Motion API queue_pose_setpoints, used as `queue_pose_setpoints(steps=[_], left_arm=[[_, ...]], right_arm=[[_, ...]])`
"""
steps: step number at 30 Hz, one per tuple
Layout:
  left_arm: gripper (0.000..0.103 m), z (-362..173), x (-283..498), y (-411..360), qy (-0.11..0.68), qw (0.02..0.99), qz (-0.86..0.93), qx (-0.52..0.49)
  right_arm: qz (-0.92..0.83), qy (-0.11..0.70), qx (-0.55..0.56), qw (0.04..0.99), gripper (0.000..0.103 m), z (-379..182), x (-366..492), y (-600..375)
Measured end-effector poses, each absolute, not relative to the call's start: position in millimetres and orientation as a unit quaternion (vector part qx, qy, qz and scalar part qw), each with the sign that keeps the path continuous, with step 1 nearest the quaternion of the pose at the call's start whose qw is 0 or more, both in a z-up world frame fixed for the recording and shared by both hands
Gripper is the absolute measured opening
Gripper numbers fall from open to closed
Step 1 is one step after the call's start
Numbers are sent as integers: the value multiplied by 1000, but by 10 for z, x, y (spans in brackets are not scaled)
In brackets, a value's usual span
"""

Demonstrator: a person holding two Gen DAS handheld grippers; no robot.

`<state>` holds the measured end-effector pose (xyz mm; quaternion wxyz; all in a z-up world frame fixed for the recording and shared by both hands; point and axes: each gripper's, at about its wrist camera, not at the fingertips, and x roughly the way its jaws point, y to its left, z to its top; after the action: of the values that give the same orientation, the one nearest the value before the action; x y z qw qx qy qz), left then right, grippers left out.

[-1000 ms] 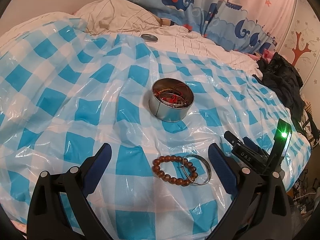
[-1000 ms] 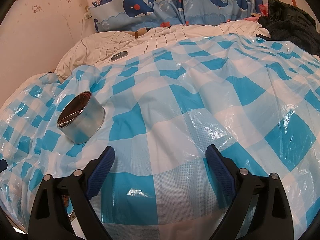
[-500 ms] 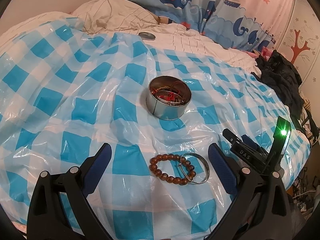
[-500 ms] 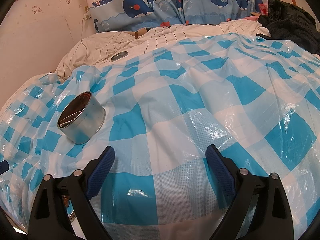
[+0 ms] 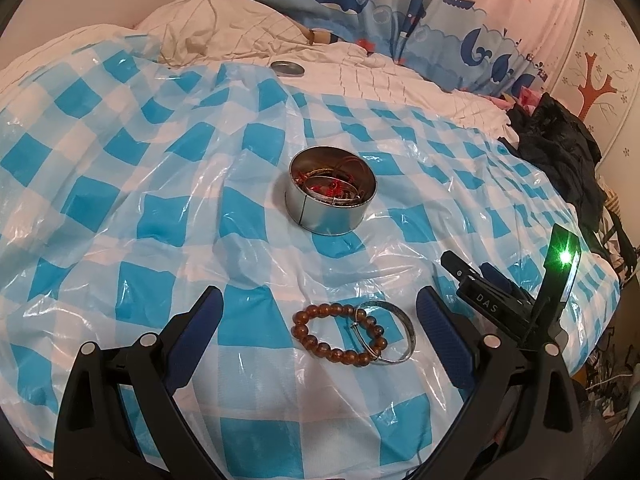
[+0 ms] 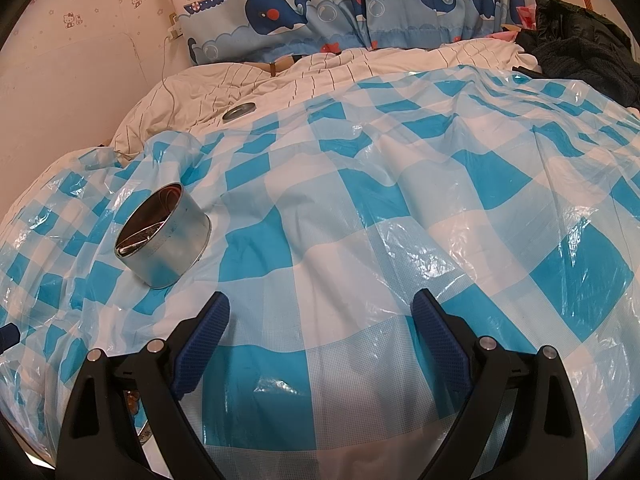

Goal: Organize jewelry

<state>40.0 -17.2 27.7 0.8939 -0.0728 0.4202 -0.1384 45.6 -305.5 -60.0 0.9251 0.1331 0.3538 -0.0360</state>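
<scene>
A brown bead bracelet (image 5: 336, 336) lies on the blue-checked plastic sheet (image 5: 120, 208), overlapping a silver bangle (image 5: 394, 330) at its right. My left gripper (image 5: 318, 314) is open, its fingers either side of the two, slightly above them. A round metal tin (image 5: 330, 196) with red and metal jewelry inside sits farther back. My right gripper (image 6: 320, 320) is open and empty over the sheet; the tin (image 6: 166, 236) is to its upper left. The right gripper's body (image 5: 520, 300) shows at the right in the left wrist view.
The tin's lid (image 5: 286, 68) lies on the cream bedding behind the sheet, also seen in the right wrist view (image 6: 239, 113). Dark clothing (image 5: 560, 152) is piled at the bed's right edge. A whale-print curtain (image 6: 360, 12) hangs behind.
My left gripper has drawn back and tilted slightly, so the bracelet and bangle sit a bit farther forward between its fingers. The right gripper has not moved.
</scene>
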Motion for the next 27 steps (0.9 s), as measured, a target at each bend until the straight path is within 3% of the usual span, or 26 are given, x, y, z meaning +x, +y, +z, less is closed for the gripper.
queue_pose_setpoints(steps=[27], left_arm=[[93, 285, 392, -199, 419, 894, -138, -70]], right_arm=[[-35, 354, 135, 925, 89, -602, 460, -3079]])
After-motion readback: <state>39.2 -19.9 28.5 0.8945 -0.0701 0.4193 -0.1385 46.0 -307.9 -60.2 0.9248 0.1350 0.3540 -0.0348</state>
